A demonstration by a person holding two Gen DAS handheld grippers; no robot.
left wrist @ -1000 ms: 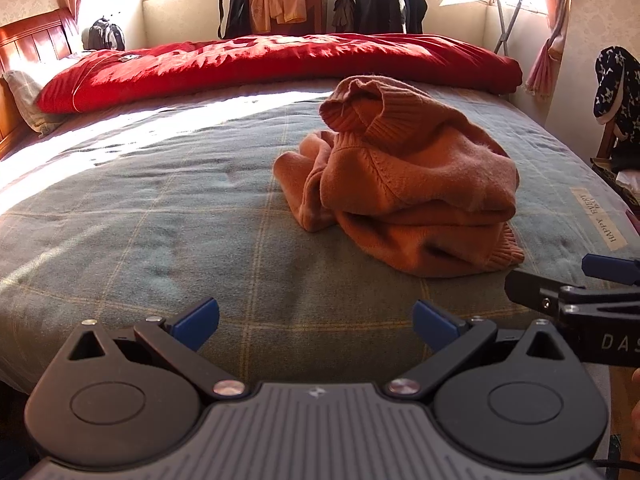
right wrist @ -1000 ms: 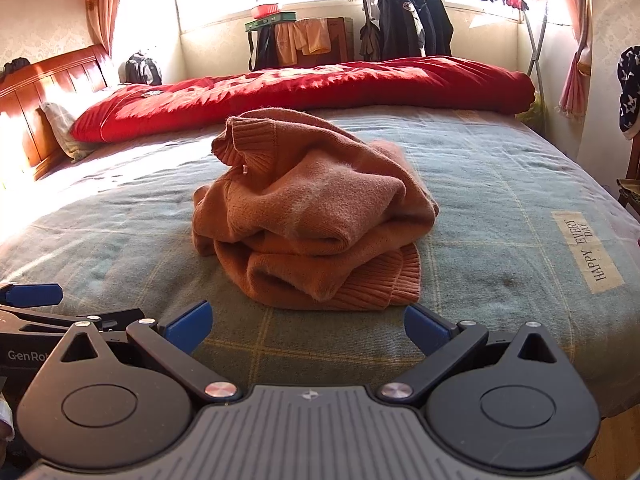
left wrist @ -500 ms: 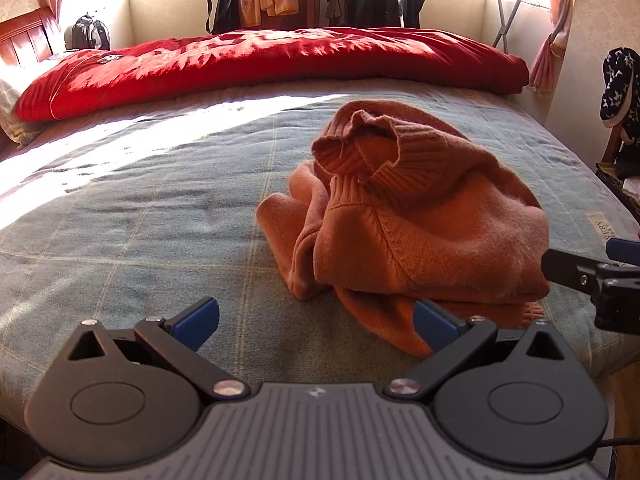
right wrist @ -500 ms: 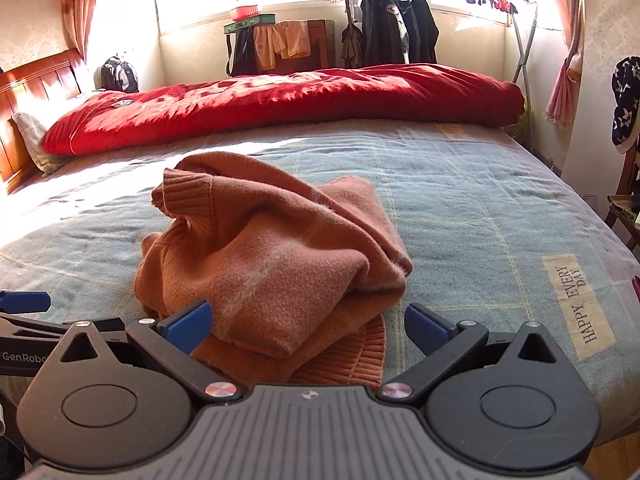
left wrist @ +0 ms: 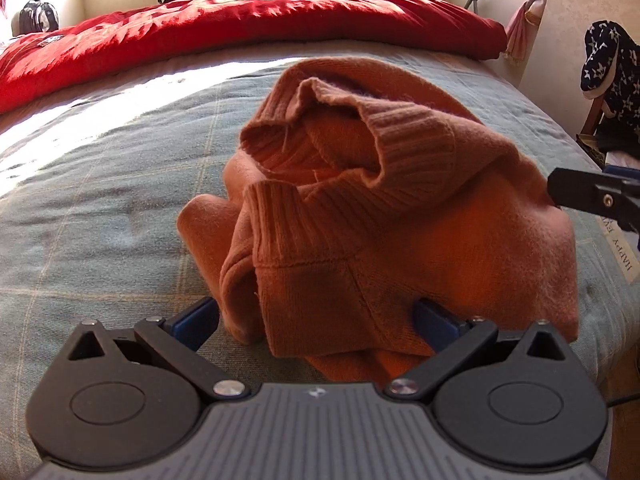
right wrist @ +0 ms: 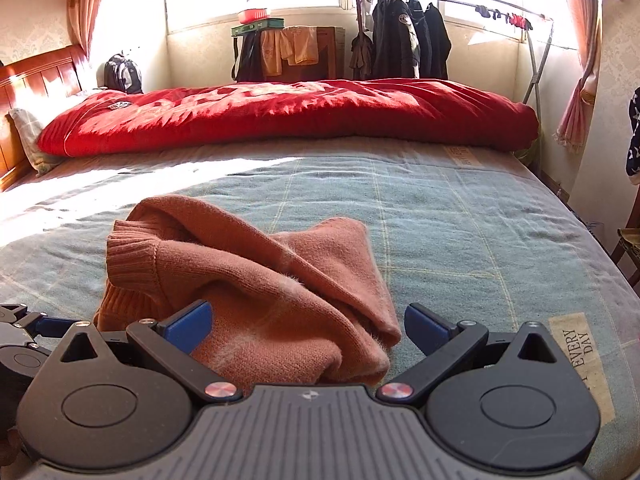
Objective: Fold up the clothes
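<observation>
An orange knitted sweater (left wrist: pixel 360 208) lies bunched in a heap on the grey-green checked bedspread (left wrist: pixel 100 200), ribbed collar on top. My left gripper (left wrist: pixel 316 320) is open, its blue pads on either side of the heap's near lower edge. In the right wrist view the same sweater (right wrist: pixel 256 280) fills the low centre, and my right gripper (right wrist: pixel 306 322) is open astride its near fold. The right gripper's black finger (left wrist: pixel 588 196) shows at the right edge of the left wrist view. Part of the left gripper (right wrist: pixel 24 336) appears at the left edge of the right wrist view.
A red quilt (right wrist: pixel 280 116) lies rolled across the far side of the bed. A wooden headboard (right wrist: pixel 36 88) stands at left, a clothes rack with dark jackets (right wrist: pixel 408 40) by the window. A chair with patterned cloth (left wrist: pixel 612 68) stands right of the bed.
Both grippers have moved forward and down to the sweater, which now lies between their open fingers. The sweater itself has not shifted.
</observation>
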